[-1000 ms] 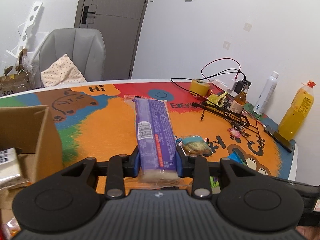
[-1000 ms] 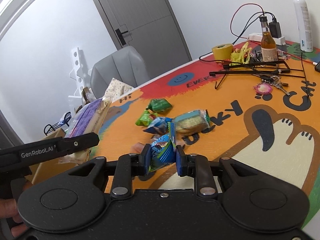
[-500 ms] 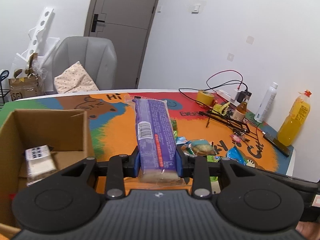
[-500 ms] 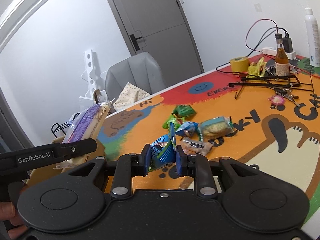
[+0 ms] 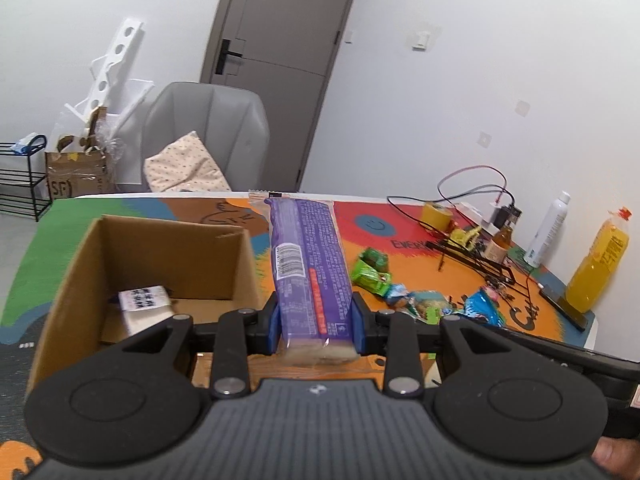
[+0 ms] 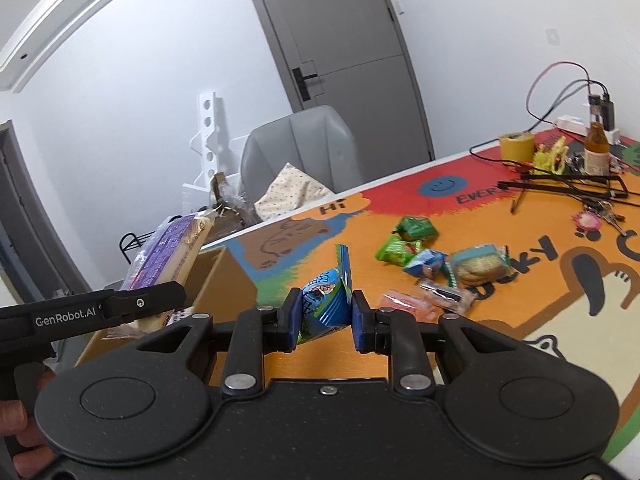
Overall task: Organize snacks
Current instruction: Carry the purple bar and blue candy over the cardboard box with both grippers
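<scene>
your left gripper (image 5: 316, 326) pinches the purple pack (image 5: 308, 264), your right gripper (image 6: 325, 322) the blue packet (image 6: 325, 300); one white pack (image 5: 144, 304) sits in the box (image 5: 68, 280), loose snacks (image 6: 420, 256) remain on the bench (image 6: 520, 300).

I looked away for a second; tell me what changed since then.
Both grippers rose and swung toward the cardboard box, now open below the left gripper. Unchanged: it stays shut on the purple pack, the right gripper on the blue packet; loose snacks untouched.

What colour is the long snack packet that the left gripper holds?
Purple, with a white barcode label; the long snack packet shows best in the left wrist view, clamped in the left gripper.
</scene>
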Motion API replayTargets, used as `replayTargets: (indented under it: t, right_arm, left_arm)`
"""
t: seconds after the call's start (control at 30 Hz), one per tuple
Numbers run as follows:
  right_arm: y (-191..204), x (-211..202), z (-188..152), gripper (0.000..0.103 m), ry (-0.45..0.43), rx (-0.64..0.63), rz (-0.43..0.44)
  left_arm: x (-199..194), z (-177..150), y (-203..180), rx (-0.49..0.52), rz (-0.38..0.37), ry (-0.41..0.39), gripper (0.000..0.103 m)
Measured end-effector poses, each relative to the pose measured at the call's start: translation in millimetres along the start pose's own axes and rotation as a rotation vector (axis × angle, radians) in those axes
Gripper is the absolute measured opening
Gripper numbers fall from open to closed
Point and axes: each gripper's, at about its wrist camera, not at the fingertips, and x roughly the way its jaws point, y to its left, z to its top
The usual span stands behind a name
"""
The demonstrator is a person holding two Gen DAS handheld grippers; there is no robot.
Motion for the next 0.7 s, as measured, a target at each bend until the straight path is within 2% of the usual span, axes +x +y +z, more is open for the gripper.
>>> replayTargets:
  t: [0.37,0.63,0.7]
  right_arm:
    - [35,11,3,0.023,0.009,-0.054,0.047]
    - [64,27,8,0.023,0.022,-0.092,0.092]
    - [71,32,8,0.023,0.030,-0.100,0.105]
  left_arm:
    - [-18,12,47,-0.057,0.074,-0.035,0.033]
    - [-17,10,78,-0.109,0.126,-0.016,0.034]
    - [-16,9,86,-0.125,0.156,-0.007,0.037]
